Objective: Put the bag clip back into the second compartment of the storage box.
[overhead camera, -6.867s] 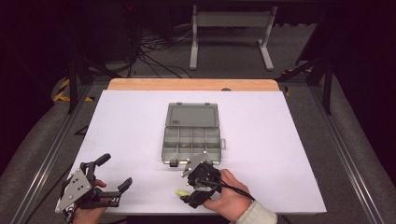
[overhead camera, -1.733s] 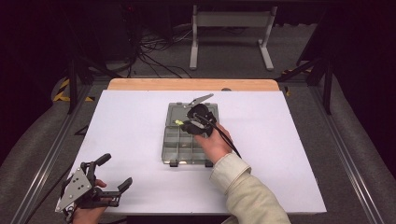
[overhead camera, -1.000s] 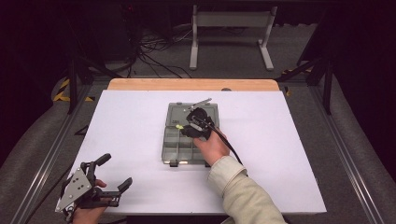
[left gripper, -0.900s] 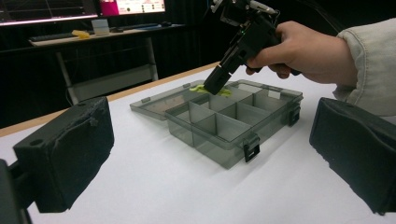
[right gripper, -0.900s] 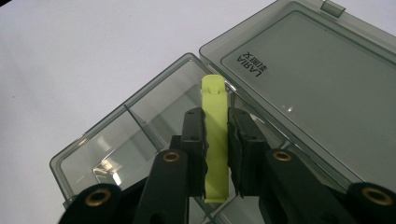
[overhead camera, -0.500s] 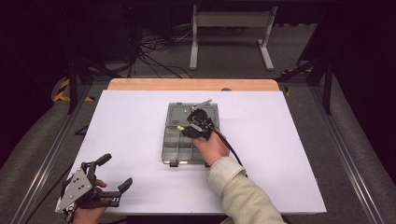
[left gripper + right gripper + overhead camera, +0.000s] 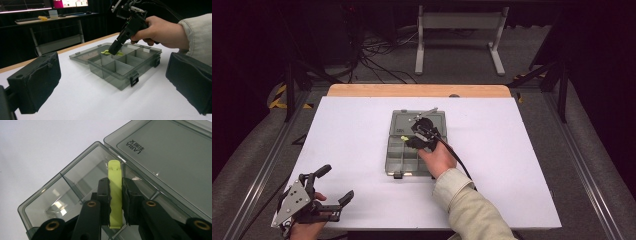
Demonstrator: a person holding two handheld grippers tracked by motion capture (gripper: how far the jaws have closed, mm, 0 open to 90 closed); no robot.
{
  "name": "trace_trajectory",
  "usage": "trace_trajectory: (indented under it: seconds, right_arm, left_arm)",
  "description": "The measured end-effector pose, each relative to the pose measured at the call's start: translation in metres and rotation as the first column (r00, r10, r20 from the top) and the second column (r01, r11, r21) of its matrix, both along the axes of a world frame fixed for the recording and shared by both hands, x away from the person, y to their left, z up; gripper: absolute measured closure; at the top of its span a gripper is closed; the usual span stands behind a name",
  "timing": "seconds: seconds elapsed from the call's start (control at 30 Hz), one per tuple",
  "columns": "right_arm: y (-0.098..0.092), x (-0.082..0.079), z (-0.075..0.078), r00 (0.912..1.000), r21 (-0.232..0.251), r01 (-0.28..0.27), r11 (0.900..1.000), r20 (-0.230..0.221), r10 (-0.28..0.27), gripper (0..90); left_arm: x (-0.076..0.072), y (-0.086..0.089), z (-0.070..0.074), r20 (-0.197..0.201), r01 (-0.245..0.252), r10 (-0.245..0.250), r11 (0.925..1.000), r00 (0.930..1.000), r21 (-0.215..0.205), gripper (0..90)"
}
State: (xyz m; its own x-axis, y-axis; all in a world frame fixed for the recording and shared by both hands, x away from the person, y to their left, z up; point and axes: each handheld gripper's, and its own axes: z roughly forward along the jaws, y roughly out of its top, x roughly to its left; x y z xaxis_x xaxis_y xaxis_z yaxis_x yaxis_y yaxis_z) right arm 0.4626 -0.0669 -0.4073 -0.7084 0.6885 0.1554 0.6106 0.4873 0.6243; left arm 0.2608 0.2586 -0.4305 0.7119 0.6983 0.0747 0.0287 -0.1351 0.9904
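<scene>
Right gripper view — right gripper (image 7: 116, 195) clamps green strip (image 7: 115, 195), lengthwise toward lid (image 7: 170, 157).

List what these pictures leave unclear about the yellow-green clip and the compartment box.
- Yellow-green clip: lower end cut off between the right claw pads, right gripper view.
- Compartment box: right cells covered by the hand, high view.
- Lid label: too small in the high view.

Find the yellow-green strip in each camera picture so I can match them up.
High view: yellow-green strip at centre, by the right gripper.
Left gripper view: upper centre, inside a back compartment beneath that gripper's tip.
Right gripper view: centre, clamped between the jaws.
Shared landmark: the grey compartment box with its lid open.
</scene>
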Motion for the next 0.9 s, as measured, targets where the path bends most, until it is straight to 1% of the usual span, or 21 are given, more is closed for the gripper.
trace_trajectory:
  seconds: [0.23,0.57,0.63,0.67,0.77,0.9]
  right_arm:
    - [-0.001,0.000,-0.002,0.9999,0.007,0.012,1.000,-0.009,-0.012,77.6]
    - [0.000,-0.001,-0.004,0.9997,0.001,0.017,1.000,-0.017,-0.016,77.3]
    - [0.000,-0.001,-0.004,0.9997,-0.001,0.018,1.000,-0.018,-0.018,76.1]
    - [-0.001,-0.002,-0.003,0.9997,-0.004,0.020,1.000,-0.013,-0.020,73.0]
    - [-0.001,-0.003,0.000,0.9997,-0.005,0.025,1.000,-0.003,-0.025,69.1]
    - [-0.002,-0.007,0.007,0.9995,-0.004,0.018,1.000,0.028,-0.018,61.5]
  left_arm:
    - [0.000,0.000,0.000,0.000,0.001,-0.001,1.0000,1.0000,0.001,0.3]
    - [0.000,0.000,0.000,0.001,0.002,-0.002,1.0000,1.0000,-0.001,0.3]
    - [0.001,0.000,0.000,0.001,0.002,-0.002,1.0000,1.0000,0.000,0.3]
    - [0.001,0.000,0.000,0.001,0.003,-0.003,1.0000,1.0000,0.001,0.3]
    - [0.001,-0.001,0.000,0.004,0.003,-0.003,1.0000,1.0000,0.003,0.3]
    - [0.001,-0.001,0.000,0.000,0.006,-0.006,1.0000,1.0000,0.000,0.3]
